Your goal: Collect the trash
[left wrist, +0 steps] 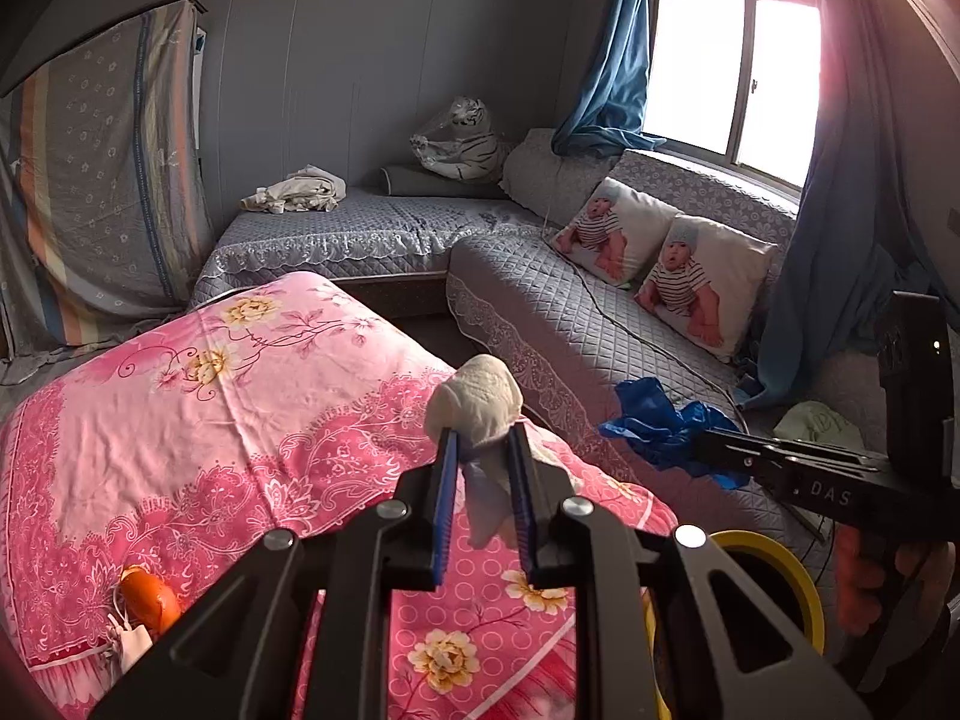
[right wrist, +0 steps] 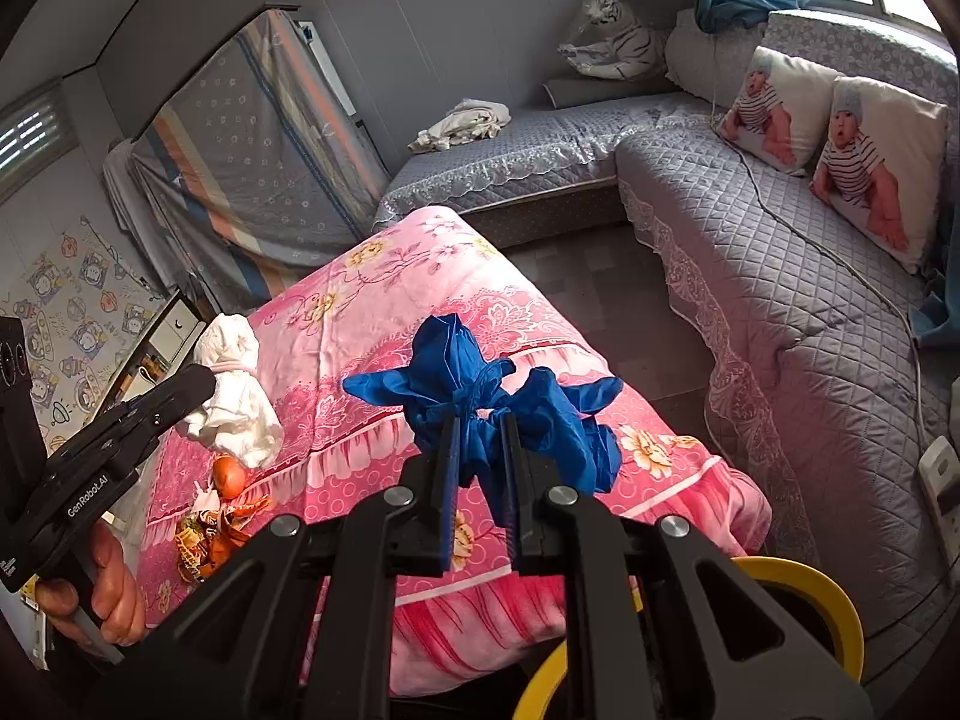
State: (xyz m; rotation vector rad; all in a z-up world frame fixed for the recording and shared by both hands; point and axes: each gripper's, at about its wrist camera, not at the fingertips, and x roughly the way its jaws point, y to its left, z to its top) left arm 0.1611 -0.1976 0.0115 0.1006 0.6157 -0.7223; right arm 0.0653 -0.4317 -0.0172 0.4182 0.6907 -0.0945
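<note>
My left gripper [left wrist: 483,441] is shut on a crumpled white tissue wad [left wrist: 474,402] and holds it above the pink floral cloth [left wrist: 240,420]; the wad also shows in the right wrist view [right wrist: 231,396]. My right gripper [right wrist: 480,426] is shut on a crumpled blue plastic bag [right wrist: 480,384], held above the cloth's near edge; the bag also shows in the left wrist view [left wrist: 666,426]. A yellow-rimmed bin [right wrist: 804,594] stands below the right gripper, its rim also showing in the left wrist view [left wrist: 774,564]. An orange [right wrist: 230,476] and an orange snack wrapper [right wrist: 207,534] lie on the cloth.
A grey quilted L-shaped sofa [right wrist: 780,276] runs behind and to the right, with two baby-print cushions [right wrist: 870,162], a white cable and a crumpled cloth [right wrist: 462,123]. A toy tiger [right wrist: 618,39] sits in the corner. A window with blue curtains [left wrist: 612,60] is at right.
</note>
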